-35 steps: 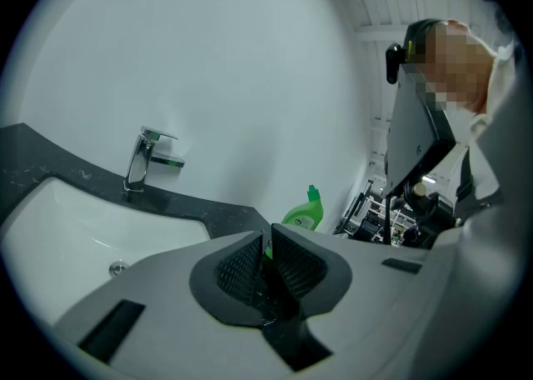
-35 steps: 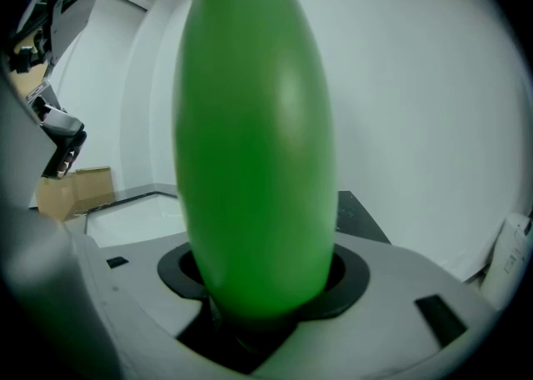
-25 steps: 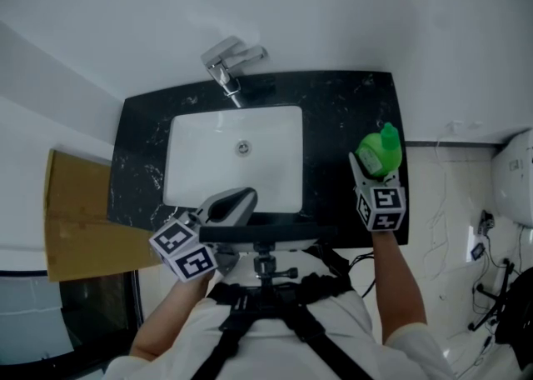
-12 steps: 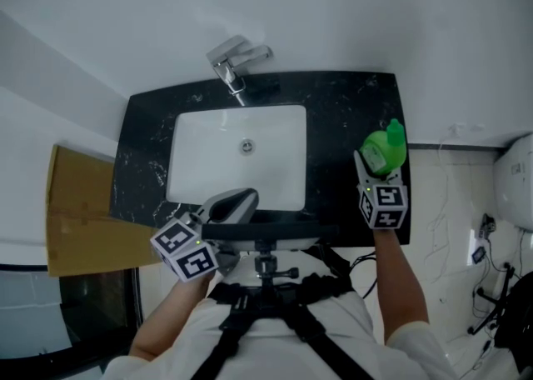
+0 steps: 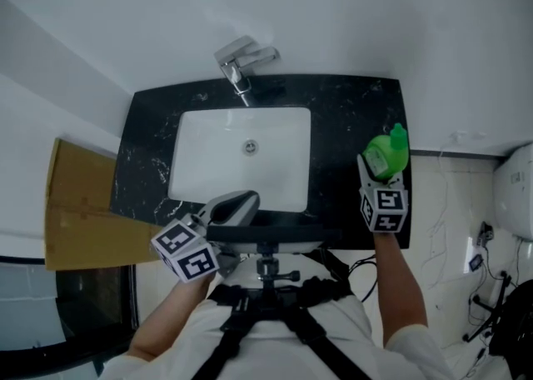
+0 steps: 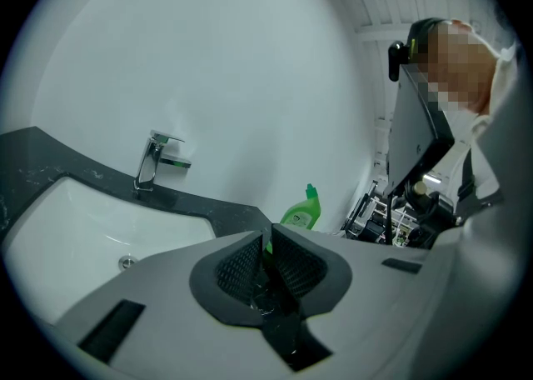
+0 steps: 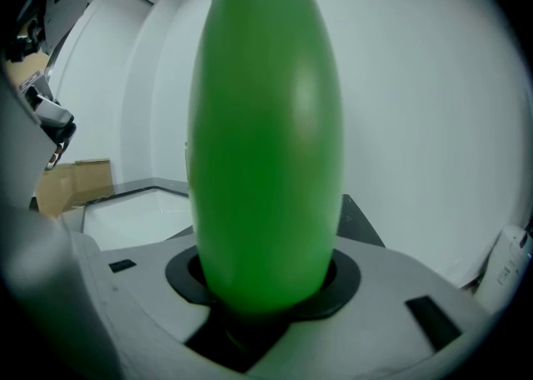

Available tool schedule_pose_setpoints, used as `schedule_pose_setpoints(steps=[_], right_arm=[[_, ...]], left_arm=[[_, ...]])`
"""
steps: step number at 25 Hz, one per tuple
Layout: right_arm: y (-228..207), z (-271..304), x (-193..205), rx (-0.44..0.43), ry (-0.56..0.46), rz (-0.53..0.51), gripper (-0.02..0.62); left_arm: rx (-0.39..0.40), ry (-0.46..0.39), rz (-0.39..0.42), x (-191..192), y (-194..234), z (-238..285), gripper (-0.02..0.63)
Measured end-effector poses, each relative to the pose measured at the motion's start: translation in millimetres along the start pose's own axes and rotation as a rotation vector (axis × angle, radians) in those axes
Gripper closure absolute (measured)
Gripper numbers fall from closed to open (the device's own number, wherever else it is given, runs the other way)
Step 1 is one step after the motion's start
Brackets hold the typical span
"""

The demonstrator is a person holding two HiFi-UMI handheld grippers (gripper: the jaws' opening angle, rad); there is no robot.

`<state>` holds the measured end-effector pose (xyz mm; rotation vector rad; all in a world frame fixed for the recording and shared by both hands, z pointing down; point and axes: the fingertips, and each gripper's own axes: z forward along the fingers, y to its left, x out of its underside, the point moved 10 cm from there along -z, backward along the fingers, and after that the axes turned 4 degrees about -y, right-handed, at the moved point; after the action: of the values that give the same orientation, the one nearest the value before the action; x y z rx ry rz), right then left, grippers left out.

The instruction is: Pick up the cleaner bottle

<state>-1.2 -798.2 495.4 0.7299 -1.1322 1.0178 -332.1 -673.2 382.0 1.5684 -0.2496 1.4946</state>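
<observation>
right tongs [image 5: 377,172]: just closing, seemingly clamped on cleaner bottle [image 5: 386,153] | left tongs [image 6: 268,243]: together

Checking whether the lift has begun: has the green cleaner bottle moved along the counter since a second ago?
No. The cleaner bottle sits at the same spot by the counter's right edge.

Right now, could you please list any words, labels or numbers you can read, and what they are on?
None can be read.
Cleaner bottle: pale label, print too small to read.
Marker cubes: black-and-white square patterns, no words.
</observation>
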Motion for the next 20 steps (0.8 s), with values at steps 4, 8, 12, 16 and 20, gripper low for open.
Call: schedule_pose_setpoints(steps=[4,8,12,16,20], right_arm=[[0.3,-1.1,-1.8,-0.005,0.011,-0.001,0.417],[3.1,-6.4,-5.2,-0.012,0.017,-0.011,0.419],[6.2,-13.4,-14.4,-0.023,0.008,-0.018,0.419],[11.4,-23.7,-27.1,-0.044,0.012,-0.011,0.419],[18.0,-36.6,-41.0,-0.058,0.007,-0.013,0.419]], left_arm=[[-0.010,-0.008,-0.003,-0.2,2.0,-2.9,0.586],[-0.014,-0.019,-0.018,0.8,4.1,-5.3,0.586],[-0.005,-0.021,-0.028,2.7,5.2,-4.7,0.586],[0.013,-0.030,-0.037,3.4,5.2,-4.0,0.586],[0.035,-0.036,-0.044,4.9,4.8,-2.0,0.586]])
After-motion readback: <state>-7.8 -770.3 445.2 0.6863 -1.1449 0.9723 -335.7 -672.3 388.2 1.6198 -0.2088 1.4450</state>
